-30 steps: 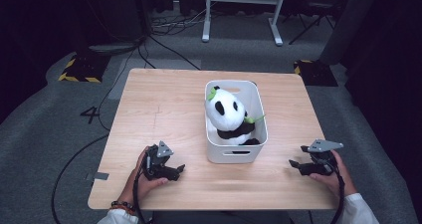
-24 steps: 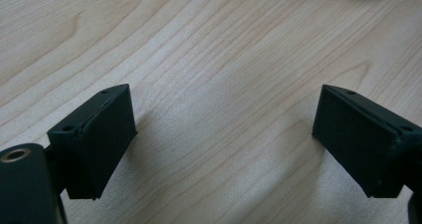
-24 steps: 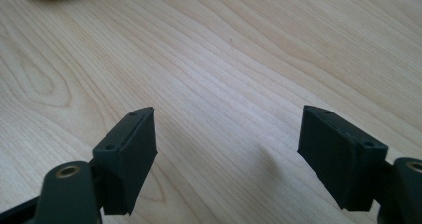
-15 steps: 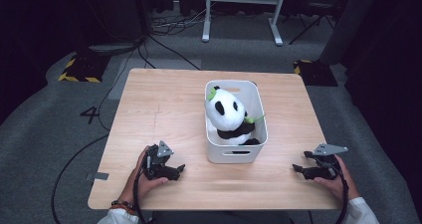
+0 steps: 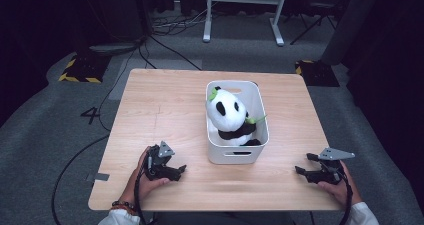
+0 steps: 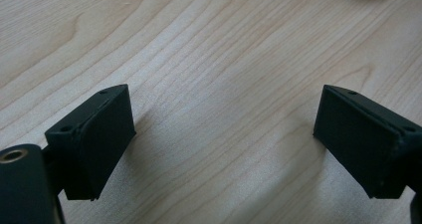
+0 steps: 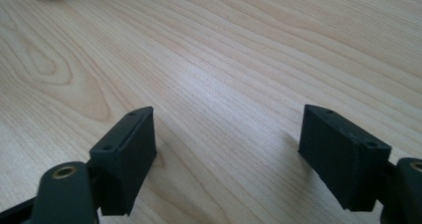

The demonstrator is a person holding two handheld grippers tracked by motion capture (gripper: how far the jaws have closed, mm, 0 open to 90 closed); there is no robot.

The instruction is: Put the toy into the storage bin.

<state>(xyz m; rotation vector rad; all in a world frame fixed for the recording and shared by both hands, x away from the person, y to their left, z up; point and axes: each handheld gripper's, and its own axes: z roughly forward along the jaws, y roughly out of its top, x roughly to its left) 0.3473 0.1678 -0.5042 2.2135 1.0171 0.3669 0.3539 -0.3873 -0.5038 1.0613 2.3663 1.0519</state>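
sitting upright in the white bin (image 5: 216, 135), a plush panda (image 5: 228, 114); both tongs gape empty.

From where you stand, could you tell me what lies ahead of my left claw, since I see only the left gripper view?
Observer: In the high view a white bin stands on the table, just beyond the left claw.
Operator: Thank you. Is anything inside that bin?
Observer: Yes, a plush panda sits upright in it, with green bits on its head and side.
Operator: And how does the other claw stand?
Observer: The right claw is open over bare wood, nothing between its jaws.
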